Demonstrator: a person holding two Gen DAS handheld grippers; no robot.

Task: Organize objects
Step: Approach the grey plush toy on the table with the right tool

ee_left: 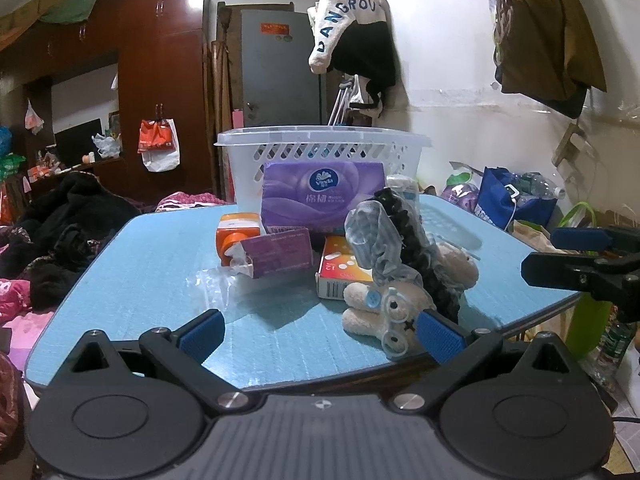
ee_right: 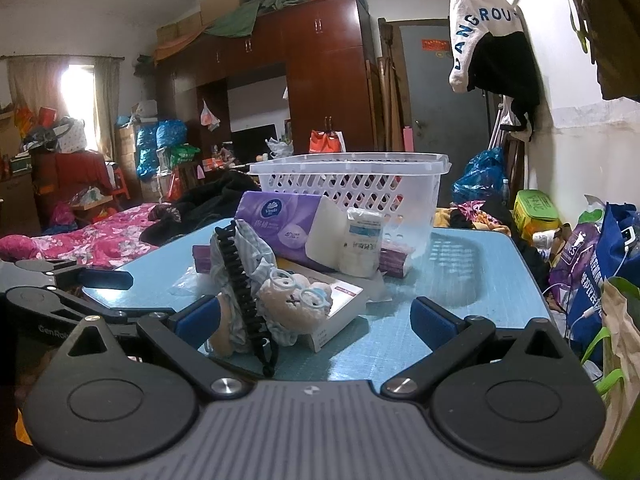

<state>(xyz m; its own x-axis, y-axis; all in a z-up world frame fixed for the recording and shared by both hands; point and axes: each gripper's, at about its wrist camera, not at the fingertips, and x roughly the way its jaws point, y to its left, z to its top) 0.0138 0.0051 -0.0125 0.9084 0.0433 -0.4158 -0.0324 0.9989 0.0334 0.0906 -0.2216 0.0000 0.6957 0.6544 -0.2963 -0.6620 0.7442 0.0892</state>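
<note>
A pile of objects lies on the light blue table (ee_left: 140, 264) in front of a white slotted basket (ee_left: 320, 148), which also shows in the right wrist view (ee_right: 348, 184). The pile holds a purple tissue pack (ee_left: 324, 196), an orange bottle (ee_left: 234, 236), a small purple box (ee_left: 280, 252), a white-and-orange box (ee_left: 340, 268), a plush bear with glasses (ee_left: 384, 304), and a black coiled clip (ee_right: 240, 276). A white roll (ee_right: 362, 244) stands by the tissue pack (ee_right: 276, 224). My left gripper (ee_left: 320, 334) is open and empty near the bear. My right gripper (ee_right: 316, 320) is open and empty around the bear (ee_right: 296, 300).
A clear plastic wrapper (ee_left: 216, 284) lies left of the pile. The right gripper shows at the right edge of the left wrist view (ee_left: 584, 256). Bags (ee_right: 592, 264) crowd the floor right of the table; a bed (ee_right: 100, 236) with dark clothes lies to the left.
</note>
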